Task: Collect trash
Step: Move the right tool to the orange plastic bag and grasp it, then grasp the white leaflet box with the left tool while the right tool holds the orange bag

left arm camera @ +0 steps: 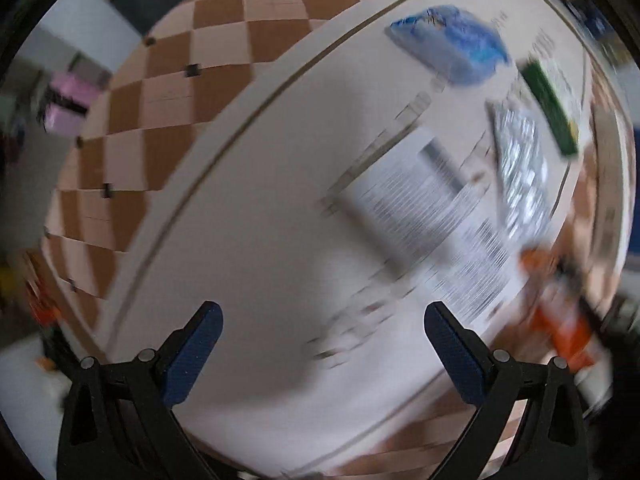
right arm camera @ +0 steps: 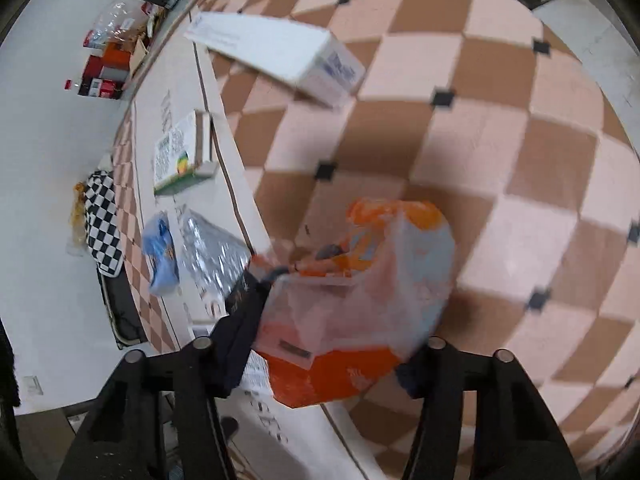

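- Trash partly collected, by judgement: orange wrapper pinched in right gripper, off the white board's edge.
- Left gripper spread, holding nothing, above that board.
- Left on board: blue packet, green box, foil pack, printed sheet.

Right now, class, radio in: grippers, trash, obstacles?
Left gripper open, empty, above white board. Right gripper shut on orange bag. Blue wrapper, foil pack, green box uncollected. Nothing blocking.
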Motion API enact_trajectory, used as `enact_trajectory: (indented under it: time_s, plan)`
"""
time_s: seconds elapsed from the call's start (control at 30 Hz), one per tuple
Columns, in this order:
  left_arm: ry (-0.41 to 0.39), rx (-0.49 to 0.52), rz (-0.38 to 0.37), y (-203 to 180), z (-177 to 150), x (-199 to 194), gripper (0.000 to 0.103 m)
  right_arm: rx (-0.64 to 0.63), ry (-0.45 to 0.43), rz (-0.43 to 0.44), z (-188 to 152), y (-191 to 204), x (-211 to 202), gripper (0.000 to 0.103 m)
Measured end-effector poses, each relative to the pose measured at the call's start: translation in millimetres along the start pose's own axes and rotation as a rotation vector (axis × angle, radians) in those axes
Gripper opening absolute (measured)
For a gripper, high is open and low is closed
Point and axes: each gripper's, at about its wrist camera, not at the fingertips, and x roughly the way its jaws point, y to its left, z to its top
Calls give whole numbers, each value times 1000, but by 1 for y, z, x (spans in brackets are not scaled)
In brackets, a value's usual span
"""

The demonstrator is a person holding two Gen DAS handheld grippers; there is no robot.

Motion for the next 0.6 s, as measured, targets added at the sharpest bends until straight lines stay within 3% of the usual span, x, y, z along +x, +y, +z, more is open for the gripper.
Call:
enact_trajectory:
  time_s: [0.13, 0.27, 0.43, 0.53, 0.6]
  plan:
    - [78, -95, -73, -19, 25, 15, 102, -47, -53, -31, 18, 5, -7, 49]
    - [130, -159, -70, -32, 40, 34, 102, -64, -67, -58, 34, 2, -10, 49]
    - [107, -189, 7, -28, 40, 44, 100, -74, -59, -70, 44, 5, -7, 49]
    - [49, -175, 15, -27, 30, 38, 87, -100, -62, -76, 40, -1, -14, 49]
    - [35, -131, 16, -25, 22, 37, 86, -114, -62, -75, 37, -1, -16, 48]
